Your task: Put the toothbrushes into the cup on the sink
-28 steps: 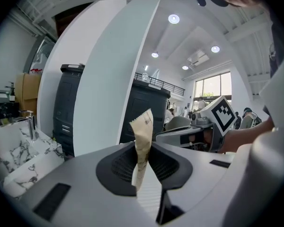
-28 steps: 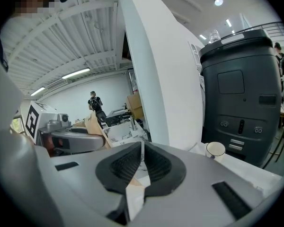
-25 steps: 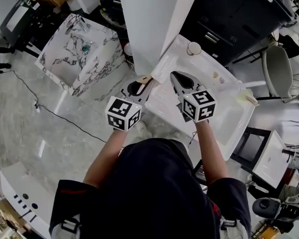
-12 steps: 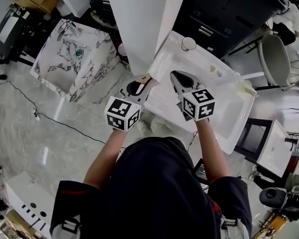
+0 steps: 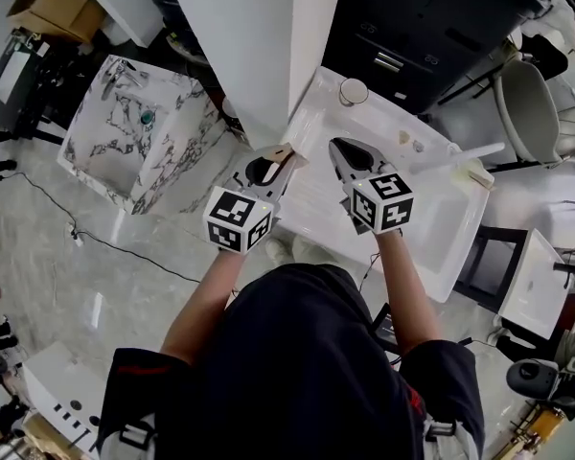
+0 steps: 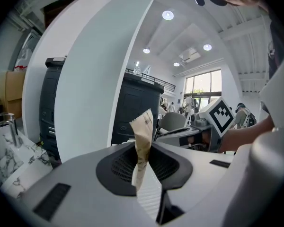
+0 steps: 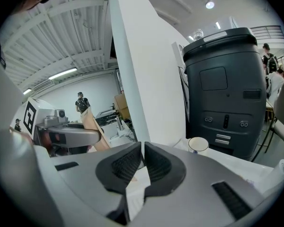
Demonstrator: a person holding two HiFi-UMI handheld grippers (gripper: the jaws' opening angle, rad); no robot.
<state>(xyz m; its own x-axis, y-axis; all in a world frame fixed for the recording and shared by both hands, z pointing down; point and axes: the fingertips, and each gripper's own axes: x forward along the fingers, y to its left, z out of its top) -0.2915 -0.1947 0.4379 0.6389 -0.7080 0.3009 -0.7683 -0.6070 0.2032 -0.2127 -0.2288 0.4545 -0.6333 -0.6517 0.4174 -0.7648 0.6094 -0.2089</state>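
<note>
Left claw [image 6: 141, 148] clamps a paper-wrapped toothbrush [image 6: 143, 126], right claw [image 7: 143, 150] shut empty; the flimsy paper could slip short of the one-o'clock cup [image 5: 353, 91].

Marbled basin [image 5: 139, 134] left of white pillar [image 5: 259, 36]; black cabinet [image 5: 431, 22], chair [image 5: 523, 113] right.

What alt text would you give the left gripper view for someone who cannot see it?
The grey left gripper pinches a thin brown paper packet that stands upright between its jaws. Behind it rise a broad white pillar and a black cabinet.
</note>
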